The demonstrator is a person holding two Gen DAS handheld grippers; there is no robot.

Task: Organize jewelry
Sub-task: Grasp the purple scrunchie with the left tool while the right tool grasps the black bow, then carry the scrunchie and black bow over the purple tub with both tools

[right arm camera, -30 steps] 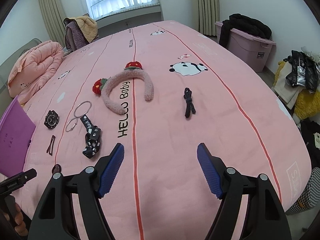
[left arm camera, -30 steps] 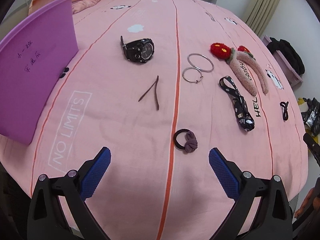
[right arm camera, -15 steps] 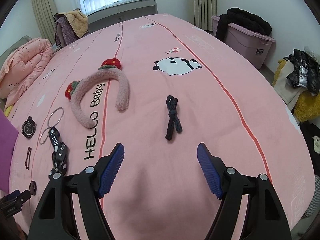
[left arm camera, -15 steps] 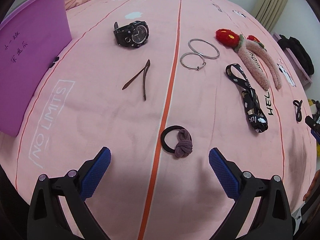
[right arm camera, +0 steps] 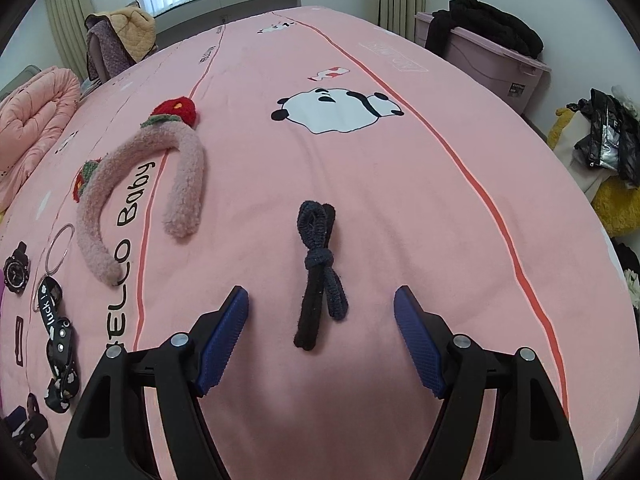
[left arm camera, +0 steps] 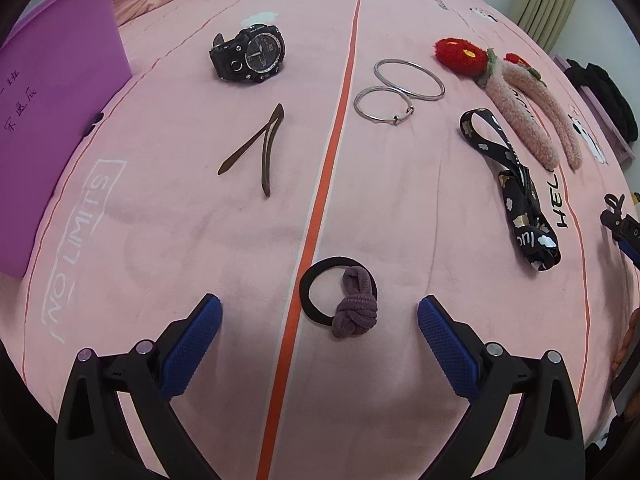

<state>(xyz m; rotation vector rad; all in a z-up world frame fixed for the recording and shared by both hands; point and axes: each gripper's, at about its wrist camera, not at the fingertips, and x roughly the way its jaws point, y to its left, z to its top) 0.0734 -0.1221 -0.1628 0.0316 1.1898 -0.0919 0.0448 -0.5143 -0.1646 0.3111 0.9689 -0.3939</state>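
Both my grippers have come down closer to the bed (left arm camera: 400, 208) in the last second. My left gripper (left arm camera: 319, 320) is spread wide, and the purple hair tie (left arm camera: 344, 300) now lies right between its tips, not pinched yet. My right gripper (right arm camera: 321, 312) is spread wide too and has slid over, so the dark hair tie (right arm camera: 318, 272) now sits between its tips, also not touched. I think this means each gripper is lined up for a grab, and no jewelry has been put away so far. Ahead of my left gripper lie the brown clip (left arm camera: 260, 148), the watch (left arm camera: 250, 54) and the two rings (left arm camera: 396, 88), all well apart from the tie. The purple box (left arm camera: 52, 120) stands far to its left, the strap (left arm camera: 516, 196) to its right. Around my right gripper the bed is bare, with the fuzzy headband (right arm camera: 136, 192) off to the left. There is lots of room to close and lift.
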